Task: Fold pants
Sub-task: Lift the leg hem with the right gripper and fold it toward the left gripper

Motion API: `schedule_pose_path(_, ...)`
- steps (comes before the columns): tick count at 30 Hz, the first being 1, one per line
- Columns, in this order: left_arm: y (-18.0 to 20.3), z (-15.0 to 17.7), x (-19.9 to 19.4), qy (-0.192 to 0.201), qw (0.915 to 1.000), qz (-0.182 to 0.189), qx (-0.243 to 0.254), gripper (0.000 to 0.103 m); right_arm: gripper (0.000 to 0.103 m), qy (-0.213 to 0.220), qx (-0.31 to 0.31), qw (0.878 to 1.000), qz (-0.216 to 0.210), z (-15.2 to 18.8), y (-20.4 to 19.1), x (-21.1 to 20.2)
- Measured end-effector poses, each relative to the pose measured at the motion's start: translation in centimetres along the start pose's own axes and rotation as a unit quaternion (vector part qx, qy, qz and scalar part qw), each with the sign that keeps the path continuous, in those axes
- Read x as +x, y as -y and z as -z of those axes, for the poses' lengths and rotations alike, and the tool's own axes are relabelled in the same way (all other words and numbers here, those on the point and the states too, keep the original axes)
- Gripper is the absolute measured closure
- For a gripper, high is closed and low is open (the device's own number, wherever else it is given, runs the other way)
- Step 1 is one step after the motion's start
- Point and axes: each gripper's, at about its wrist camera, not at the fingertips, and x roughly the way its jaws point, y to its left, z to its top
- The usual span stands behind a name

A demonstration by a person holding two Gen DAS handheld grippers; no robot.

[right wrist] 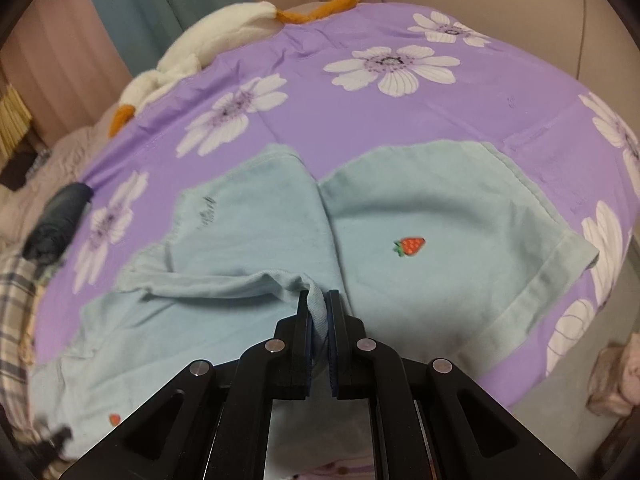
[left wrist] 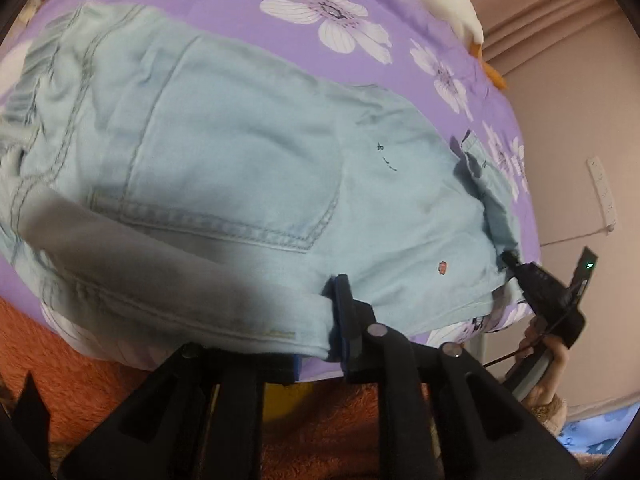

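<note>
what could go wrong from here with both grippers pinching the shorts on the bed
1. The right gripper pinches only a thin bunched ridge of the light blue shorts; it may slip out under tension.
2. The left gripper holds the hem at the edge of the purple floral bedspread, so a dropped hem could slide off toward the orange rug.

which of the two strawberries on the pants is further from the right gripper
The lower-left strawberry, partly hidden near the frame's edge; the other strawberry lies just beyond the right gripper.

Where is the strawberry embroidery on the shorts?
In the right wrist view, the strawberry embroidery sits on the light-blue denim shorts, up and right of the right gripper.
</note>
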Motion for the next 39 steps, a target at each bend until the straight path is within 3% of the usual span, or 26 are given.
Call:
schedule_pose_path(4, -0.3, -0.8, -1.9, 0.04, 0.9989, -0.027, 0.001, 0.056, 0.096, 0.0, -0.057, 0.997, 0.048, 0.1, -1.4, -0.1)
schedule_pose_path(6, -1.3, -1.4, -3.3, 0.068, 0.9963, -0.051, -0.013, 0.05, 0.09, 0.011, -0.097, 0.992, 0.08, -0.1, -2.7, -0.5)
schedule_pose_path(8, -2.6, -1.8, -4.2, 0.083, 0.9947, -0.052, -0.033, 0.049, 0.07, 0.029, -0.135, 0.984, 0.111, -0.2, -4.0, -1.0)
schedule_pose_path(9, -3.4, -2.1, -4.8, 0.092, 0.993, -0.058, -0.046, 0.049, 0.05, 0.042, -0.152, 0.98, 0.121, -0.2, -4.6, -1.3)
schedule_pose_path(10, -4.2, -2.4, -5.5, 0.104, 0.9908, -0.065, -0.058, 0.049, 0.041, 0.054, -0.167, 0.976, 0.126, -0.2, -5.2, -1.6)
schedule_pose_path(13, -6.1, -3.0, -6.9, 0.125, 0.9859, -0.084, -0.074, 0.052, 0.041, 0.072, -0.224, 0.963, 0.134, -0.2, -7.4, -1.9)
schedule_pose_path(15, -7.1, -3.5, -6.9, 0.124, 0.9862, -0.066, -0.088, 0.055, 0.041, 0.073, -0.259, 0.954, 0.135, -0.1, -9.0, -1.4)
schedule_pose_path(18, -8.0, -3.8, -6.4, 0.121, 0.9854, -0.068, -0.098, 0.085, 0.041, 0.064, -0.311, 0.94, 0.127, 0.1, -11.8, 0.4)
schedule_pose_path(19, -8.2, -3.7, -6.3, 0.121, 0.9852, -0.076, -0.095, 0.088, 0.041, 0.055, -0.326, 0.936, 0.119, 0.3, -12.8, 1.4)
schedule_pose_path(20, -8.6, -3.6, -6.3, 0.12, 0.9856, -0.076, -0.092, 0.088, 0.044, 0.048, -0.338, 0.934, 0.103, 0.3, -13.6, 2.2)
schedule_pose_path(21, -8.6, -3.5, -6.3, 0.119, 0.9859, -0.075, -0.09, 0.089, 0.065, 0.043, -0.344, 0.933, 0.093, 0.4, -14.3, 2.8)
schedule_pose_path(22, -8.6, -3.4, -6.4, 0.12, 0.9859, -0.075, -0.088, 0.089, 0.102, 0.028, -0.347, 0.934, 0.081, 0.3, -14.8, 3.8)
schedule_pose_path(25, -8.5, -3.4, -6.7, 0.119, 0.9869, -0.072, -0.083, 0.089, 0.103, 0.023, -0.287, 0.956, 0.051, -1.8, -13.9, 3.8)
schedule_pose_path(27, -8.6, -3.3, -6.9, 0.116, 0.9875, -0.071, -0.079, 0.089, 0.103, 0.06, -0.208, 0.976, 0.025, -4.5, -11.1, 0.8)
schedule_pose_path(29, -8.6, -3.1, -6.9, 0.115, 0.9878, -0.072, -0.076, 0.089, 0.103, 0.106, -0.118, 0.987, 0.017, -6.4, -7.3, -2.5)
schedule_pose_path(31, -8.7, -3.0, -6.9, 0.116, 0.9876, -0.072, -0.077, 0.089, 0.103, 0.148, -0.025, 0.988, 0.024, -7.3, -2.3, -5.5)
schedule_pose_path(34, -8.7, -3.1, -6.5, 0.113, 0.9879, -0.074, -0.076, 0.089, 0.103, 0.172, 0.065, 0.979, 0.093, -6.4, 4.6, -7.2)
schedule_pose_path(36, -8.8, -3.3, -6.3, 0.107, 0.9884, -0.075, -0.077, 0.088, 0.103, 0.149, 0.095, 0.978, 0.115, -5.7, 7.8, -6.3)
schedule_pose_path(39, -9.1, -3.7, -6.0, 0.098, 0.9889, -0.072, -0.085, 0.088, 0.103, 0.077, 0.146, 0.983, 0.082, -3.9, 13.1, -3.7)
